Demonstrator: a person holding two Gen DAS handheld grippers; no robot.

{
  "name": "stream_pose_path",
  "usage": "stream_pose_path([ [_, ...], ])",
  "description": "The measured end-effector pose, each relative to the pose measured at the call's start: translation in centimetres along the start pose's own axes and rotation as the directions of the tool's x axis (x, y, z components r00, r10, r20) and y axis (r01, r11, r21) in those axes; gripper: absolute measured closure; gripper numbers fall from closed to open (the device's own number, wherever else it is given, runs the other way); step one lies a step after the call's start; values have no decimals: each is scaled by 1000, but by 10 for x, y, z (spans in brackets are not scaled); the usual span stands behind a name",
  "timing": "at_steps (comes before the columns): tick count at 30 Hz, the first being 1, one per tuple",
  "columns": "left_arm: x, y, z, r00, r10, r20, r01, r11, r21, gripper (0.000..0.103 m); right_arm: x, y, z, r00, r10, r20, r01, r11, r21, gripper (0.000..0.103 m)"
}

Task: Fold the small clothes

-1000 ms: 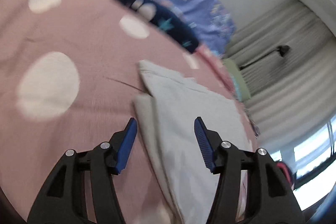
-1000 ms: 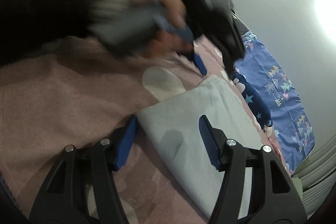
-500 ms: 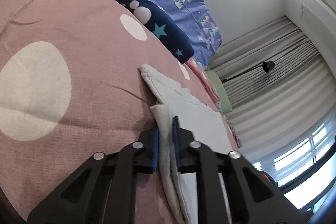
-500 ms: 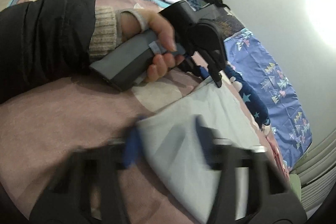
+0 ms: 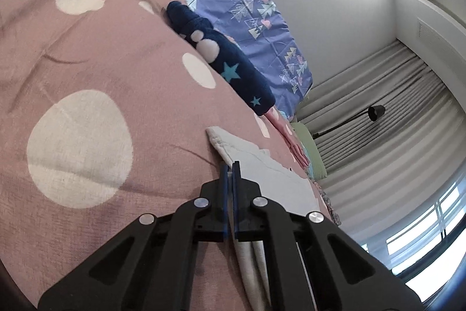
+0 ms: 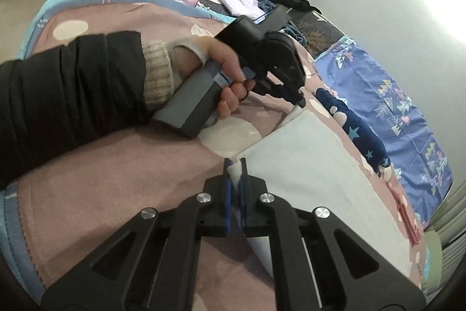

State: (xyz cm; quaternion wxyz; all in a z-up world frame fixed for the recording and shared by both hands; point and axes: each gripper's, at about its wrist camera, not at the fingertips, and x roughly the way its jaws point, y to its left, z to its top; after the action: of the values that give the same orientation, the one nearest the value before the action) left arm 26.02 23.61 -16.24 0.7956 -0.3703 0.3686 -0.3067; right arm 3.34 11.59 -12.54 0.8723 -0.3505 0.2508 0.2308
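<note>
Both claws are pinched tight on the near edge of the pale grey garment (image 6: 314,165); the right gripper (image 6: 235,165) holds one corner and the left gripper (image 5: 230,168) the other, likely to lift for a fold; it lies on the pink spotted bedspread (image 5: 102,63), navy star-print clothing (image 5: 233,72) at one o'clock, grey curtains (image 5: 393,112) beyond.

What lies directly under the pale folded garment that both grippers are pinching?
The pale folded garment lies on a pink bedspread with white spots. The spread shows all round it; the part beneath is covered, so anything there is unseen.
</note>
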Motion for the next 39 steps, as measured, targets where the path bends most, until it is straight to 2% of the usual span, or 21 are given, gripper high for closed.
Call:
stream_pose_path([
  [2, -3, 5, 0, 999, 14, 29, -13, 999, -29, 102, -4, -1, -2, 1000, 2, 10, -2, 1000, 2, 95],
  [3, -7, 8, 1, 998, 26, 56, -23, 998, -53, 102, -7, -1, -3, 1000, 11, 19, -11, 1000, 3, 78],
  [4, -11, 14, 2, 996, 45, 81, -37, 995, -91, 102, -12, -1, -5, 1000, 10, 25, -10, 1000, -2, 51],
  [5, -14, 20, 2, 995, 51, 85, -39, 991, -129, 102, -17, -1, -7, 999, -6, 37, 6, 1000, -9, 43],
  [7, -12, 25, 1, 999, 23, 44, -16, 988, -153, 91, -23, 0, -13, 999, -24, 35, 26, 999, -38, 45],
  [8, -10, 22, 1, 1000, 7, 25, -4, 991, -135, 81, -23, 0, -15, 999, -26, 19, 27, 999, -43, 45],
  [9, -9, 15, 0, 1000, -10, 5, 11, 995, -103, 68, -21, -2, -18, 1000, -30, -6, 29, 999, -43, 45],
  [12, 0, -16, -8, 996, -36, -86, 39, 999, 33, 46, -14, -3, -25, 998, -44, -55, 42, 998, -43, 45],
  [14, 8, -26, -15, 991, 3, -130, 10, 995, 97, 45, -7, -2, -25, 996, -47, -78, 43, 998, -41, 45],
  [16, 10, -30, -17, 990, 33, -138, -17, 993, 116, 45, -2, 2, -21, 995, -67, -79, 63, 997, -55, 45],
  [20, 8, -30, -19, 990, 24, -136, -10, 995, 102, 45, 9, 7, -13, 992, -97, -76, 92, 994, -64, 43],
  [23, 9, -30, -22, 992, 27, -126, -13, 993, 115, 46, 15, 2, -10, 993, -86, -83, 83, 996, -36, 43],
  [25, 12, -28, -18, 993, 43, -109, -31, 993, 110, 58, 17, -1, -10, 993, -75, -88, 73, 997, -20, 46],
  [26, 17, -28, -18, 993, 46, -108, -36, 995, 97, 83, 18, -2, -9, 994, -69, -90, 68, 998, -18, 51],
  [27, 21, -24, -18, 992, 52, -116, -44, 997, 71, 97, 20, -1, -8, 994, -53, -97, 52, 998, -19, 74],
  [28, 24, -19, -18, 992, 54, -117, -50, 998, 39, 97, 23, 0, -7, 993, -48, -109, 46, 999, -23, 94],
  [29, 24, -21, -16, 993, 48, -103, -44, 998, 37, 97, 26, 2, -7, 991, -57, -120, 54, 998, -27, 98],
  [30, 19, -26, -16, 996, 41, -75, -36, 997, 61, 97, 26, 2, -6, 990, -65, -122, 62, 998, -26, 99],
  [32, 15, -35, -18, 997, 46, -54, -40, 994, 102, 97, 15, -3, -3, 995, -23, -94, 26, 999, 29, 99],
  [35, 22, -28, -18, 993, 83, -89, -76, 994, 79, 97, 15, -4, -3, 994, 0, -105, 6, 998, 58, 99],
  [39, 24, -25, -18, 991, 80, -110, -73, 995, 67, 96, 19, -3, -5, 992, 9, -129, -1, 998, 65, 99],
])
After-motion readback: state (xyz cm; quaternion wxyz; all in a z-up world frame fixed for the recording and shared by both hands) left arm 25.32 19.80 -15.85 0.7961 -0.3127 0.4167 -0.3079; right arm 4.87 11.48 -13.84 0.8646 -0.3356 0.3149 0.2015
